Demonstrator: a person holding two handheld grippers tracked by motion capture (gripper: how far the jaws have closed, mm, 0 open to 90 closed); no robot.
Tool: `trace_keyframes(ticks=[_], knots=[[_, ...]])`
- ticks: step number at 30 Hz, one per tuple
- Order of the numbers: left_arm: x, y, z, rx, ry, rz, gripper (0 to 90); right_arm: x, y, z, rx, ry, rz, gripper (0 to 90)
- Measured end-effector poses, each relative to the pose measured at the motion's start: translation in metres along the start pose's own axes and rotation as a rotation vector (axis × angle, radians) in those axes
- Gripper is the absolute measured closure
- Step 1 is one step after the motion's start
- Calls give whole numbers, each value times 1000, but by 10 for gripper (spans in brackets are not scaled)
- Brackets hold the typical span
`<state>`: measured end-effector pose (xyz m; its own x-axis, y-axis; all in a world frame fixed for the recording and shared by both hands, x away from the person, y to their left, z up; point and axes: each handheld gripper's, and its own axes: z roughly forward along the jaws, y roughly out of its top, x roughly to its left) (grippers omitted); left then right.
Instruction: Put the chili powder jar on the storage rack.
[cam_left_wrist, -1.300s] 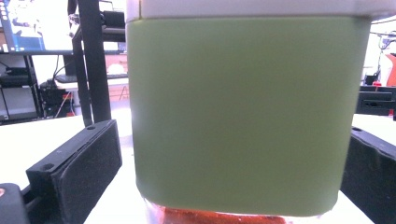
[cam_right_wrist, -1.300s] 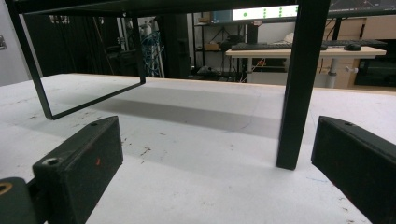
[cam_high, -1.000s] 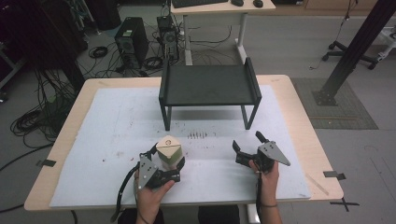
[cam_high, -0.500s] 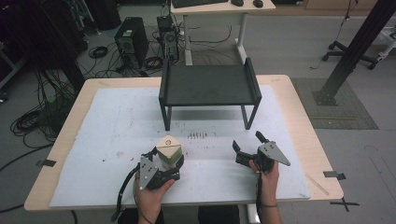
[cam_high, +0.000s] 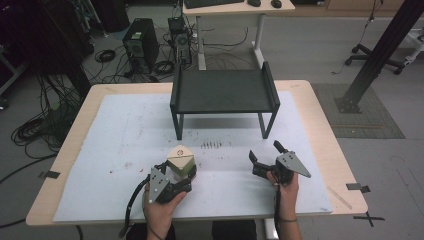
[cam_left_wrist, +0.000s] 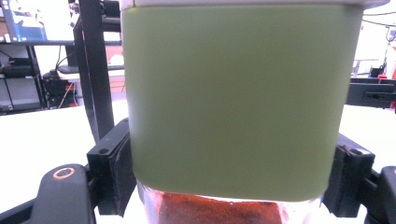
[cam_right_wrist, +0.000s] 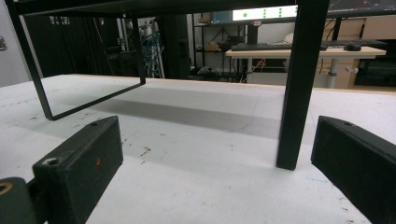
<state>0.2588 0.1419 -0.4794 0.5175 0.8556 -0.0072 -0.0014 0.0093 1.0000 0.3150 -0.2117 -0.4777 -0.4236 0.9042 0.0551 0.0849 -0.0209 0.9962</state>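
A jar with a pale wooden lid (cam_high: 180, 157) and an olive-green sleeve (cam_left_wrist: 233, 102) stands on the white mat near the front left, with reddish contents under the sleeve. My left gripper (cam_high: 181, 175) sits around its lower part. Its jaws have just been closing, and the pads (cam_left_wrist: 112, 168) now lie against both sides of the jar. My right gripper (cam_high: 263, 150) rests low over the mat at the front right, open, with nothing between its fingers (cam_right_wrist: 79, 163). It faces the black rack's front right leg (cam_right_wrist: 294, 93).
A black metal rack (cam_high: 223, 92) stands at the middle back of the white mat (cam_high: 125, 130), with open room beneath it. Small dark marks (cam_high: 210, 145) dot the mat in front of it. The wooden table edge (cam_high: 325, 125) borders the mat. Cables and computers lie on the floor beyond.
The left gripper's jaws have drawn in against the jar. Both hands and the jar stay where they were.
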Motion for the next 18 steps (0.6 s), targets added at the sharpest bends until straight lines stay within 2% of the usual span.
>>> trace_keyframes(ticks=[18], knots=[[0,0,0,3,-7,0,273,0,0,0,2,0,-1,21]])
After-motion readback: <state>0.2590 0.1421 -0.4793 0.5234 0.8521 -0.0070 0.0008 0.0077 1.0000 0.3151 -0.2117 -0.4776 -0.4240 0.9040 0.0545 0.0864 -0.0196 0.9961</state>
